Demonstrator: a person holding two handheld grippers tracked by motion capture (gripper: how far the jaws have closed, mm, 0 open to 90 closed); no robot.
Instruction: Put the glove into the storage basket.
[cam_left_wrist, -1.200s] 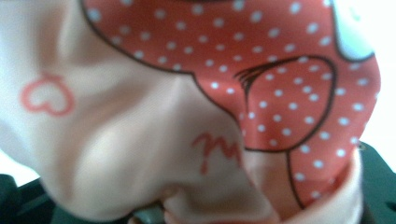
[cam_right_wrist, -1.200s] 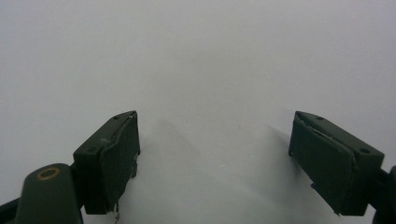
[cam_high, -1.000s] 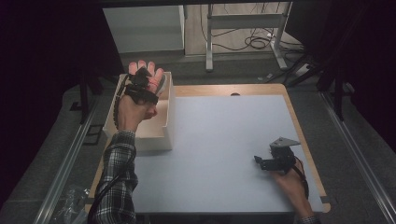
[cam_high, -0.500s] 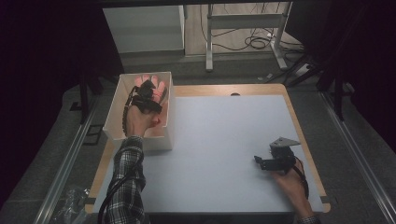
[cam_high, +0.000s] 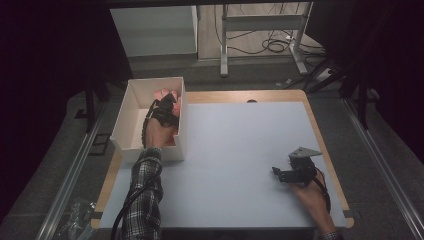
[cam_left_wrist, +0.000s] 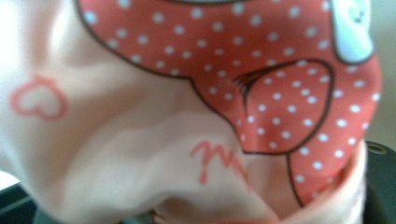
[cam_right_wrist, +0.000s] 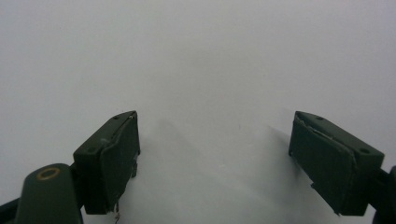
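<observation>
- High view: left gripper (cam_high: 167, 102) sits in the white box (cam_high: 125, 120) at ten o'clock, jaws just opening around the pink cloth (cam_left_wrist: 140, 140).
- Cloth looks soft, light and floppy; pinch a bunched fold.
- Right gripper (cam_right_wrist: 215, 163) rests at four o'clock, jaws spread, empty.

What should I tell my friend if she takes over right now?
Left hand-held gripper: down inside the white box at the table's left edge. Its jaws have just been opening, with the pink polka-dot cloth right at them; whether it is fully let go is unclear.
Right hand-held gripper: open, nothing in it, resting over the white table near the right.
Done: cloth brought into the box.
Left: finish releasing, lift the left one out.
</observation>
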